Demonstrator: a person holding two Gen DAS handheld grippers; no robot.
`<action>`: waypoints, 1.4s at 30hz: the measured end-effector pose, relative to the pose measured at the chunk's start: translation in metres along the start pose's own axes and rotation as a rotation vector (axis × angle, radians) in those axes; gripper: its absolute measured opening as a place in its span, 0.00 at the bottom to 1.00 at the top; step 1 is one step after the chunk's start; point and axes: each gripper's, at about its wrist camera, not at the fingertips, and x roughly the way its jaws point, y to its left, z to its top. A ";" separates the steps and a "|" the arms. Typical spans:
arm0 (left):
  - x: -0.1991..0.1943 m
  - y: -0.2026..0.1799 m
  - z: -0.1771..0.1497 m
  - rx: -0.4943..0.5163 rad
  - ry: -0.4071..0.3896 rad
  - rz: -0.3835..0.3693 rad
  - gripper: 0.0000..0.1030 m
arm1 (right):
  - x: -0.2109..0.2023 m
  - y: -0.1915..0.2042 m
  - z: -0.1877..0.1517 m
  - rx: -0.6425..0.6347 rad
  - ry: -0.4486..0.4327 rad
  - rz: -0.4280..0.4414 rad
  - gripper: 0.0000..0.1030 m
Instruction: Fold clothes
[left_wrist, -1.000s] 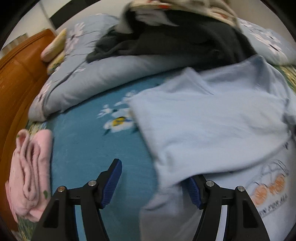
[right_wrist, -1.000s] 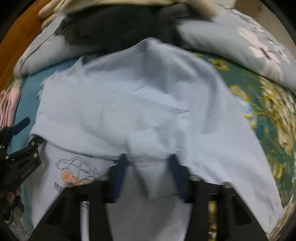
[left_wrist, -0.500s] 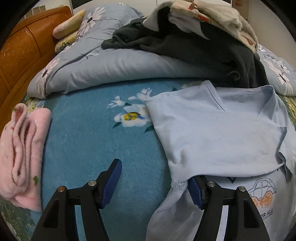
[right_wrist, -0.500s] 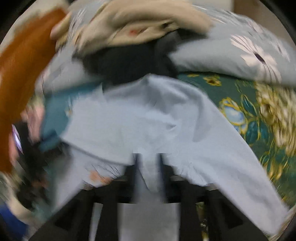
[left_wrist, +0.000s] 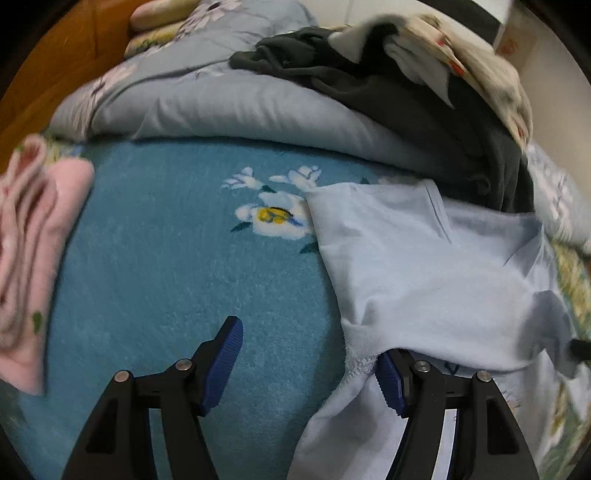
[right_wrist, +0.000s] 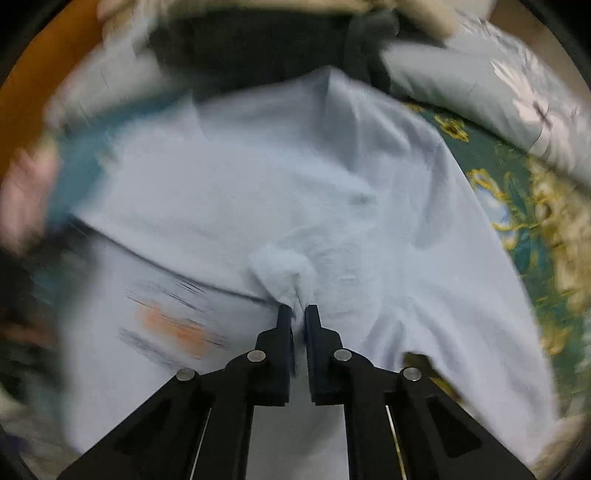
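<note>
The light-blue T-shirt (left_wrist: 436, 273) is spread at the right of the frame on the blue floral blanket (left_wrist: 166, 266). The left gripper (left_wrist: 310, 354) is held wide apart beside its edge. A bunched fold is clamped in the right gripper (right_wrist: 298, 314).

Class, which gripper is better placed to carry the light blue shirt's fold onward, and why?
Right. The right gripper is shut on a bunch of the light blue shirt; the left gripper is open, one finger under the hem.
</note>
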 end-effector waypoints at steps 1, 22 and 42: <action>0.000 0.005 0.000 -0.027 0.000 -0.021 0.69 | -0.020 -0.006 0.004 0.040 -0.056 0.104 0.06; -0.010 0.035 -0.004 -0.083 0.085 -0.141 0.74 | 0.000 -0.178 -0.044 0.514 -0.113 0.074 0.05; -0.012 0.019 -0.004 -0.010 0.183 -0.038 0.78 | -0.097 -0.114 -0.046 0.140 -0.322 -0.225 0.28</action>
